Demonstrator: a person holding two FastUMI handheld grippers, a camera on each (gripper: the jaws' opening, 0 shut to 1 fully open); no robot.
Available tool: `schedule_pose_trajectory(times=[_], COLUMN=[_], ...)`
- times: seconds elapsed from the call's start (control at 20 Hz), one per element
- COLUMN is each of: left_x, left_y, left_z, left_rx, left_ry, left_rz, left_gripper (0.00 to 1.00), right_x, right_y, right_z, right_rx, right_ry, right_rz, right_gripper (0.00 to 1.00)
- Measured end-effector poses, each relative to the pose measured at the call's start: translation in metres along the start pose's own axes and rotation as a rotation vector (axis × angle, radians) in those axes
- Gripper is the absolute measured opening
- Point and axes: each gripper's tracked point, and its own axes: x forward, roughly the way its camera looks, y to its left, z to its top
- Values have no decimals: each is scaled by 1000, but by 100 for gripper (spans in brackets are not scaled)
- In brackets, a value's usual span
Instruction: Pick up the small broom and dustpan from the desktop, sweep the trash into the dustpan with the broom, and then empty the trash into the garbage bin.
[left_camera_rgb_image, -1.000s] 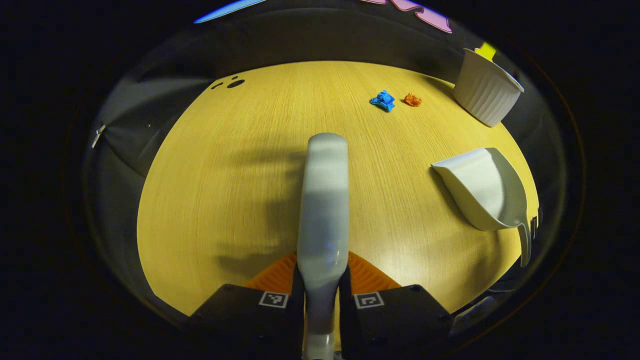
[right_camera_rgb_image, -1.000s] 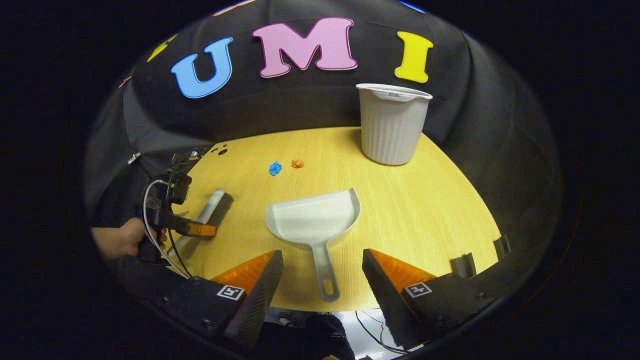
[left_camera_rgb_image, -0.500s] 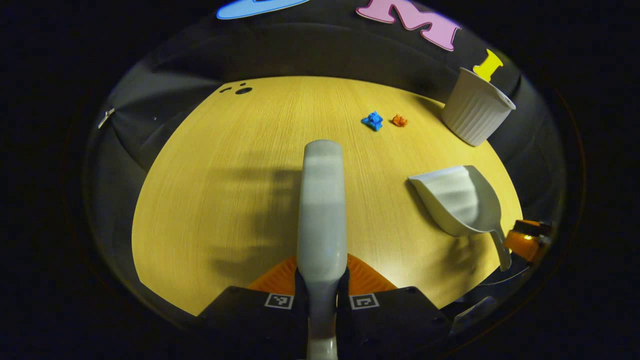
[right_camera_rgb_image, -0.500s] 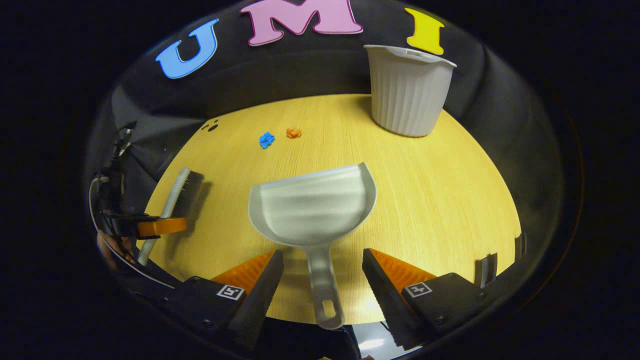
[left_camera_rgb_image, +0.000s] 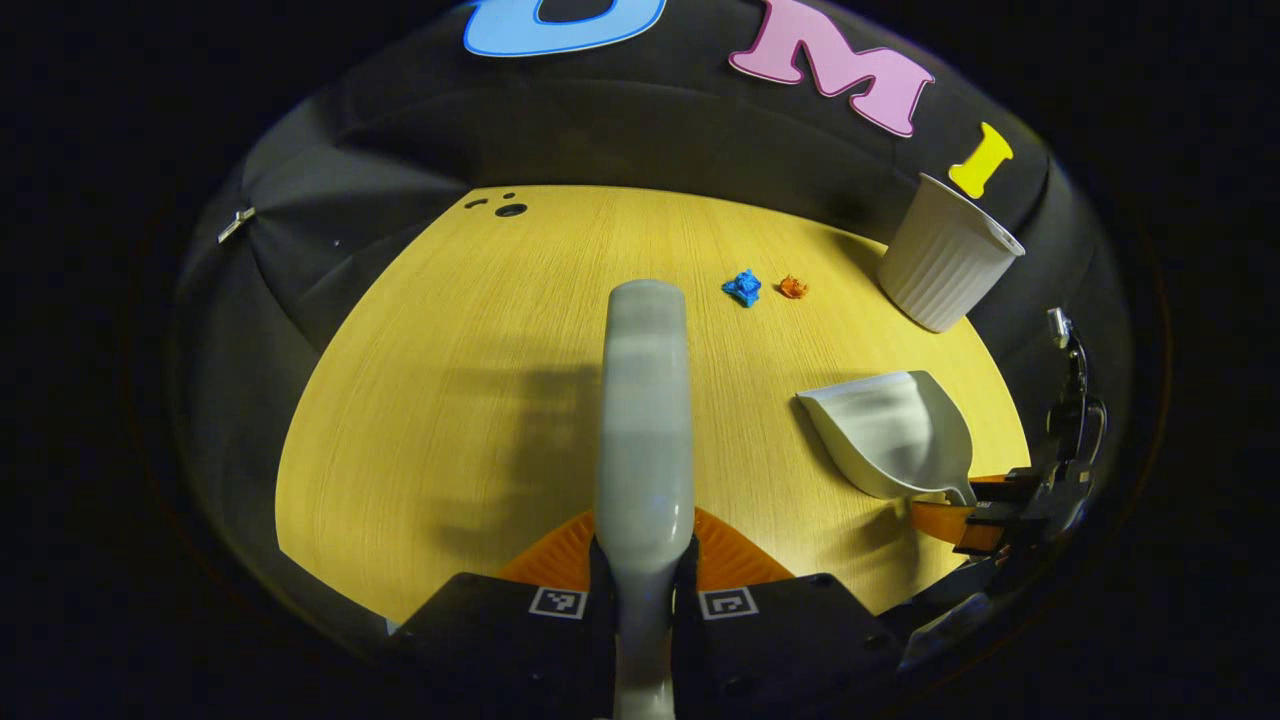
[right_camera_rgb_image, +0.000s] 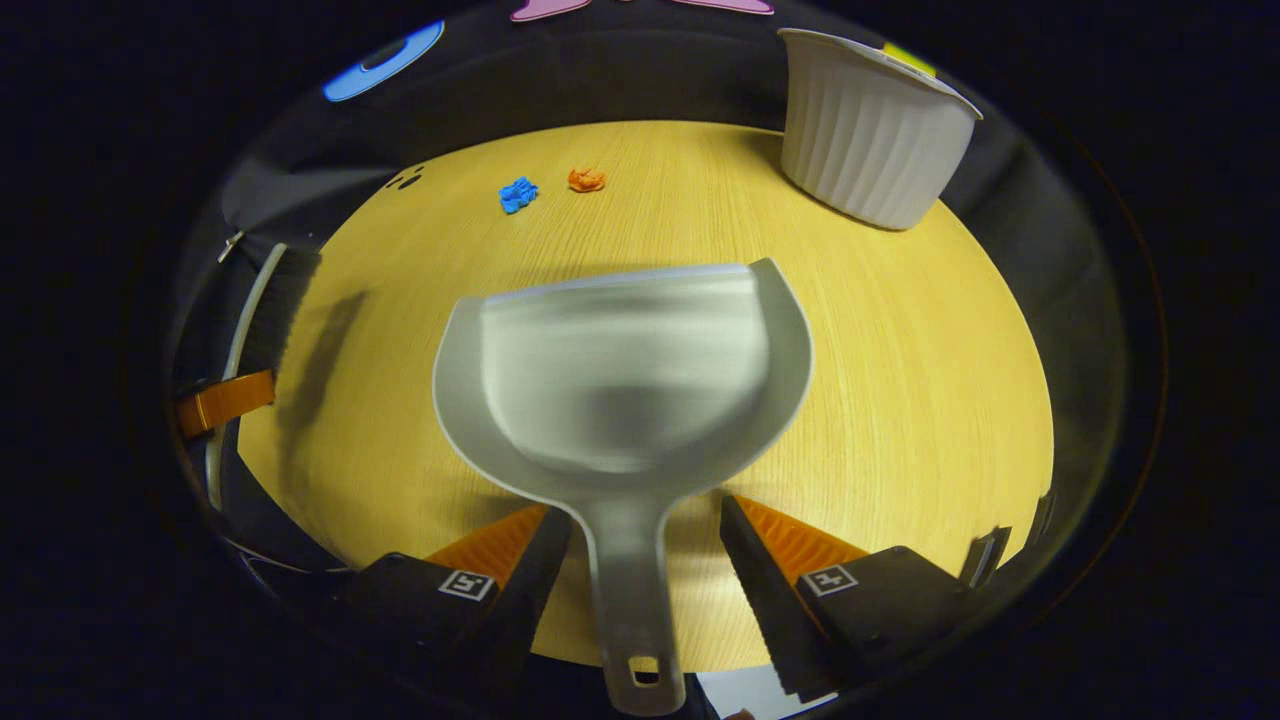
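**Dustpan handle centred between open right jaws; broom already held by left**

Right gripper (right_camera_rgb_image: 645, 560): jaws spread wide, not touching anything. The dustpan (right_camera_rgb_image: 620, 380) lies flat on the desktop (right_camera_rgb_image: 900, 400) directly ahead. Its handle runs along the 6–12 o'clock line of the right gripper view, passing down the middle of the gap between the two fingers, with clearance on both sides. The pan mouth opens toward 12 o'clock. The long axis of the handle is therefore in line with the gripper's own axis, and the fingers flank it from 9 and 3 o'clock. Judgement: a straight close should seat on the handle, with no turn of the hand needed first.

Left gripper (left_camera_rgb_image: 642, 560): clamped on the handle of the small broom (left_camera_rgb_image: 645, 420), which projects toward 12 o'clock in the left gripper view. In the right gripper view the broom appears at 9 o'clock, bristles dark, apparently lifted off the wood, judging from the shadow cast beside it.

Trash: a blue scrap (right_camera_rgb_image: 517, 193) and an orange scrap (right_camera_rgb_image: 586, 179), just beside each other, lie beyond the pan mouth at about 11 o'clock. The garbage bin (right_camera_rgb_image: 870, 130) stands upright at 1 o'clock, well apart from the scraps.

Nearer hand for the dustpan: the right, clearly. Risk judged: closing too near the handle's end could leave the pan nose-heavy.
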Motion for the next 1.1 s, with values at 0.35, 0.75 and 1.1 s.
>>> schedule_pose_trajectory(times=[0.35, 0.75, 1.1], left_x=[5, 30, 78], left_y=[11, 7, 19], left_z=[-5, 7, 54], left_rx=[-58, 2, 184], left_ry=[34, 68, 120], left_rz=[24, 33, 114], left_gripper=[27, 27, 27], right_x=[8, 8, 3], right_y=[-7, -5, -17], right_z=[4, 5, 17], right_rx=[-71, -84, -118], right_ry=[30, 54, 65], right_rz=[-29, 41, 60], right_gripper=[64, 37, 32])
